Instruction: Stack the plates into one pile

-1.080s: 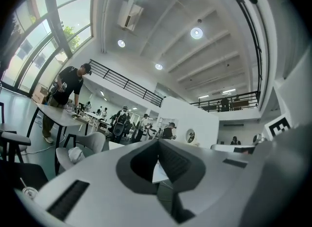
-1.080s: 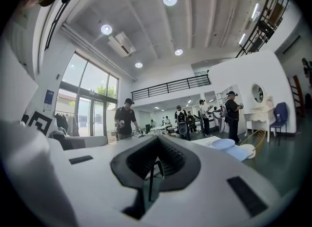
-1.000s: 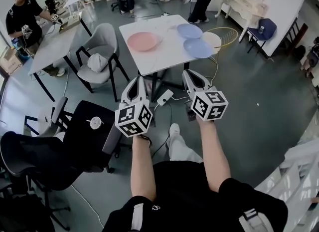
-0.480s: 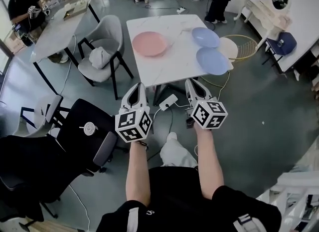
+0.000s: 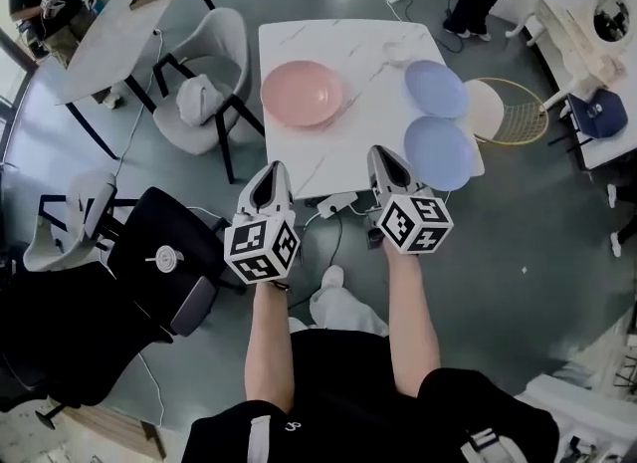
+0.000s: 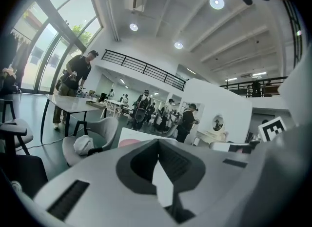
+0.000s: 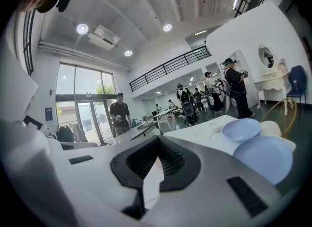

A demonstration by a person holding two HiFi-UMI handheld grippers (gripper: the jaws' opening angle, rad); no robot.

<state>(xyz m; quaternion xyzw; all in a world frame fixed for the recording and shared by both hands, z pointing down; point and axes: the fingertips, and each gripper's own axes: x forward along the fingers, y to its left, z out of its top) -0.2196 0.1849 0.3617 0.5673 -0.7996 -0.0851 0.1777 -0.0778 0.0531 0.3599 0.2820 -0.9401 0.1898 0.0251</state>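
Hovering near table: left gripper, right gripper, fingers closed, empty; plates unstacked.

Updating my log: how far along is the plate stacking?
Done: nothing; no pile yet. The round pink plate sits apart from the farther pale blue round plate and nearer pale blue round plate on the white marble table. In hand: nothing; left hand-held gripper and right hand-held gripper are shut, empty. Left: all the stacking.

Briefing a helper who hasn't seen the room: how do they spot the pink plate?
Find the white marble table. The pink plate sits alone on its left half; the far blue plate and near blue plate lie along its right edge.
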